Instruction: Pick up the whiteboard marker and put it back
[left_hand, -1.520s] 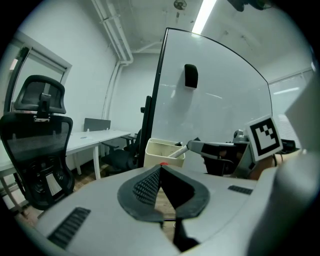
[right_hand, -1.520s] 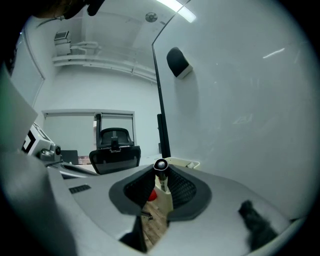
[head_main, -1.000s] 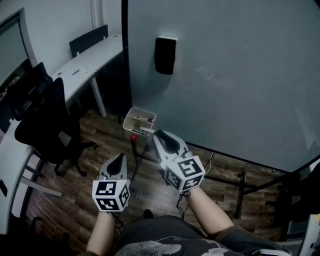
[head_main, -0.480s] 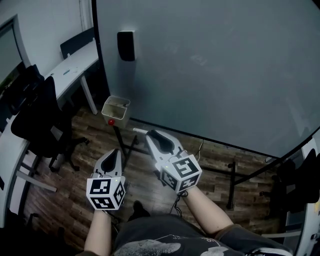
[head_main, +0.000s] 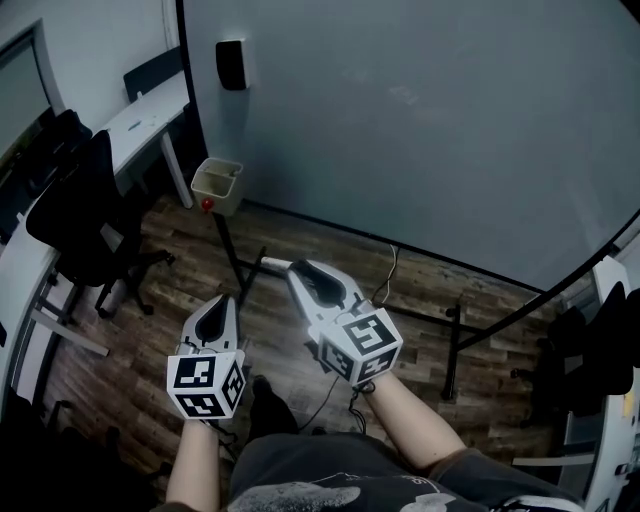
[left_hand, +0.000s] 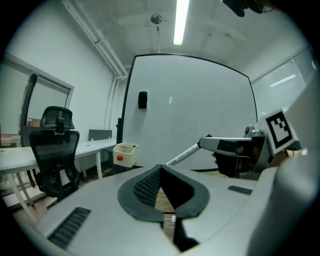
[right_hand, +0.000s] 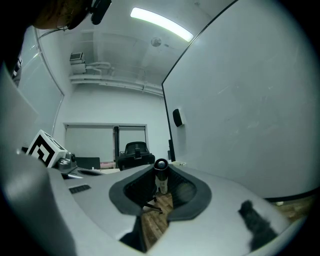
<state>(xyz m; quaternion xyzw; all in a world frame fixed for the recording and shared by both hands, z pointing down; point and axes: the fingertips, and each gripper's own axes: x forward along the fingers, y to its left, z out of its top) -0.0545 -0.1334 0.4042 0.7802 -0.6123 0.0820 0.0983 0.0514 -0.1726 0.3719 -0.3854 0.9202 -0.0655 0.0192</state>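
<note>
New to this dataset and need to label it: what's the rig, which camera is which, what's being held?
There is no robot here. A person holds a two-jaw gripper in each hand, and the patterned cube on each one is part of it. The head view comes from a camera on the person's head, looking down at a wooden floor and a whiteboard. The two gripper views come from cameras riding on each gripper, looking along its jaws. The right gripper is shut on a whiteboard marker, which sticks out past its tips. The left gripper has its jaws together and holds nothing. A cream bin sits by the board's lower left corner, and a black office chair stands at left.
</note>
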